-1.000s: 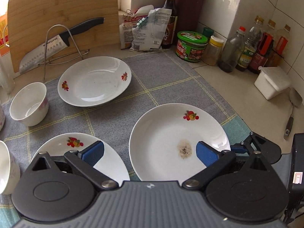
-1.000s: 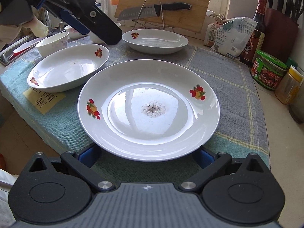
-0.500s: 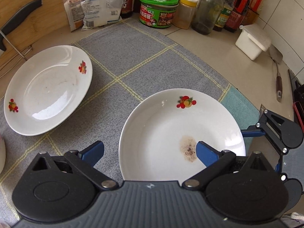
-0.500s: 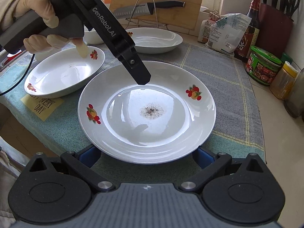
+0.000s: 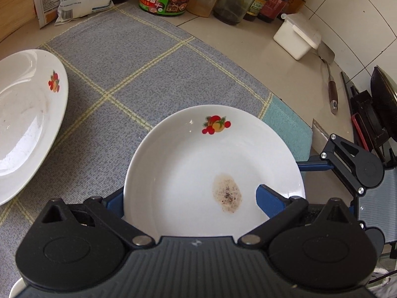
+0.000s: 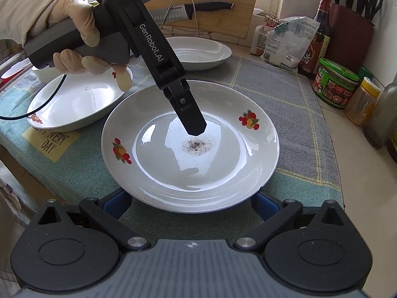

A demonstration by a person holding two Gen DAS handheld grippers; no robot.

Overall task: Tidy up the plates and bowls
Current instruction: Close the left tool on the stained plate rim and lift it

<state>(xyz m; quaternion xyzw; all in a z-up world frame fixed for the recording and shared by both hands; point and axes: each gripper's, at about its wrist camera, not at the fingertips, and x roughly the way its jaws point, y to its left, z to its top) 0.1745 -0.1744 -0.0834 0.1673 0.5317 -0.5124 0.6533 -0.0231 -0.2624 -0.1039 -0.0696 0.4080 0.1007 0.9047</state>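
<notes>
A white plate (image 5: 188,168) with fruit prints and a dark stain in its middle lies on the grey checked cloth (image 5: 148,57); it also shows in the right wrist view (image 6: 191,164). My left gripper (image 5: 191,198) is open, one finger beyond the plate's near-left rim and the other finger (image 6: 191,121) over the stained middle. My right gripper (image 6: 191,203) is open, its blue fingers low on both sides of the plate's near edge; it shows from the left wrist (image 5: 347,164). A second plate (image 6: 74,99) lies left, a third plate (image 6: 198,52) behind.
Jars and bottles (image 6: 335,84), a food packet (image 6: 285,42) and a knife block (image 6: 352,19) line the back right. A knife rack with a cutting board (image 6: 193,7) stands behind. A white box (image 5: 295,37) and a spatula (image 5: 330,82) lie on the counter. A small bowl (image 6: 42,74) sits at the far left.
My left gripper has swung right and down over the stained plate, one finger now over its middle. The right gripper has stayed at the plate's near edge.
</notes>
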